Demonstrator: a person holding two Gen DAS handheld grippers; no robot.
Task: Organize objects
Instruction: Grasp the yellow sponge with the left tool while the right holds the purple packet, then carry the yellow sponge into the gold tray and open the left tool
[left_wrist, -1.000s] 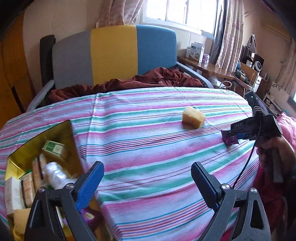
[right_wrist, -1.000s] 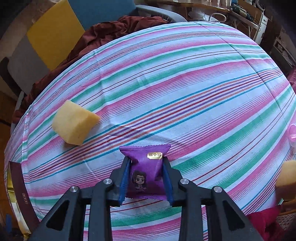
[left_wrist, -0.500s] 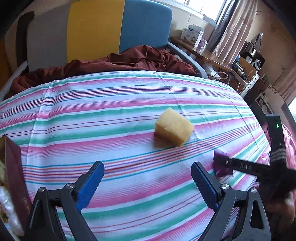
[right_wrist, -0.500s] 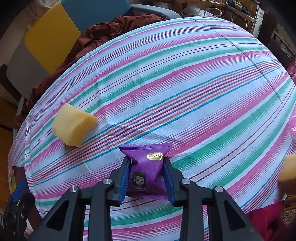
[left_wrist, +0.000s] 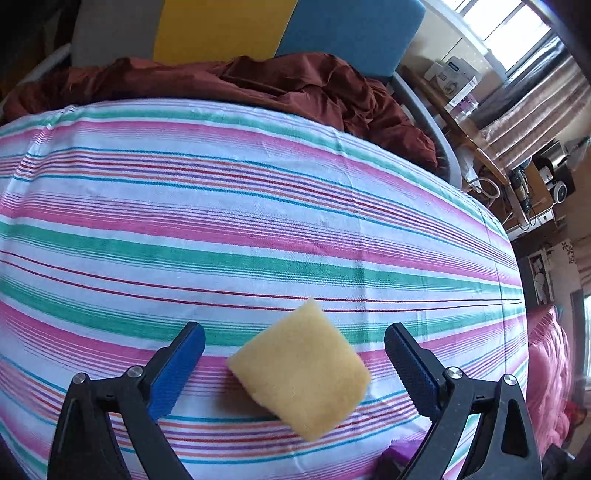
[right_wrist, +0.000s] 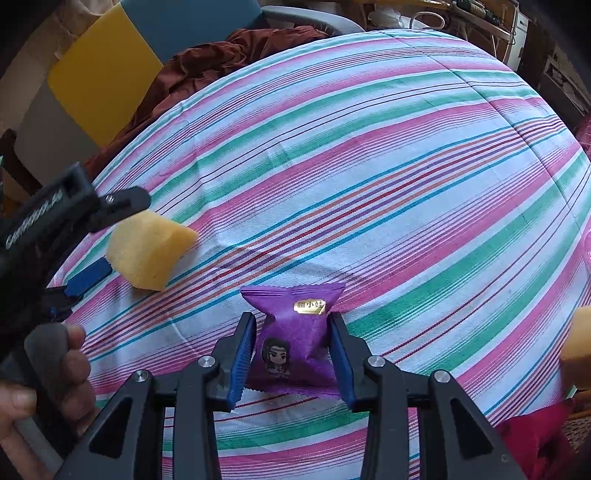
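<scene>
Covering table: striped cloth (left_wrist: 258, 229).

Bright daylight, heavy fisheye edge warp.

A table draped in a striped cloth (left_wrist: 258, 229) of pink, green, white and blue is carrying everything here. A yellow sponge block (left_wrist: 301, 371) is lying directly on the cloth, sitting between the left jaws with clear space on both sides of it. A purple snack packet (right_wrist: 295, 339) is resting low against the cloth, sitting between the right jaws and touching both of them.
</scene>
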